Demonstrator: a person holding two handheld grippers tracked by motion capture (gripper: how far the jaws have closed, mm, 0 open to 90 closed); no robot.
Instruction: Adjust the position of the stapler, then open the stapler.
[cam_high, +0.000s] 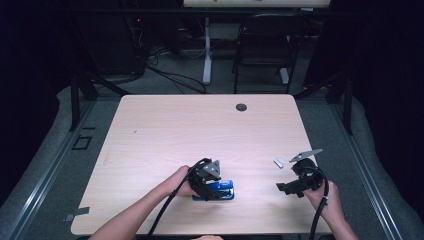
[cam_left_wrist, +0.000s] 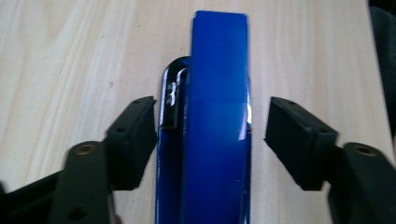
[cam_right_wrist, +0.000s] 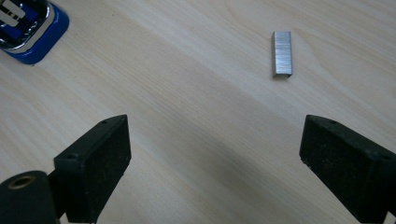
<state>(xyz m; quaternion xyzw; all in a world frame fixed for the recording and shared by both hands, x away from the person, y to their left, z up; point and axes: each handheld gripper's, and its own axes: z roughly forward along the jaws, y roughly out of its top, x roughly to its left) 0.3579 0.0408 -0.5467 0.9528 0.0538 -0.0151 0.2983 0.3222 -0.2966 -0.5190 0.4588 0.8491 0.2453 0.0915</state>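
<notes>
A blue stapler (cam_high: 224, 191) lies on the wooden table near its front edge. My left gripper (cam_high: 209, 181) hangs over the stapler (cam_left_wrist: 217, 116) with its jaws open on either side; the left pad (cam_left_wrist: 135, 137) is close to the stapler's side and the right pad (cam_left_wrist: 296, 140) stands apart. A short silver strip of staples (cam_high: 278, 163) lies to the right of it. Open and holding nothing, my right gripper (cam_high: 292, 181) sits just in front of the strip (cam_right_wrist: 282, 52). The stapler's rounded end (cam_right_wrist: 35, 32) shows at the top left of the right gripper view.
A dark cable hole (cam_high: 241, 107) sits in the table (cam_high: 200, 130) near the far edge. Beyond the table stand a black chair (cam_high: 265, 45) and a white desk leg (cam_high: 207, 50), with cables on the floor.
</notes>
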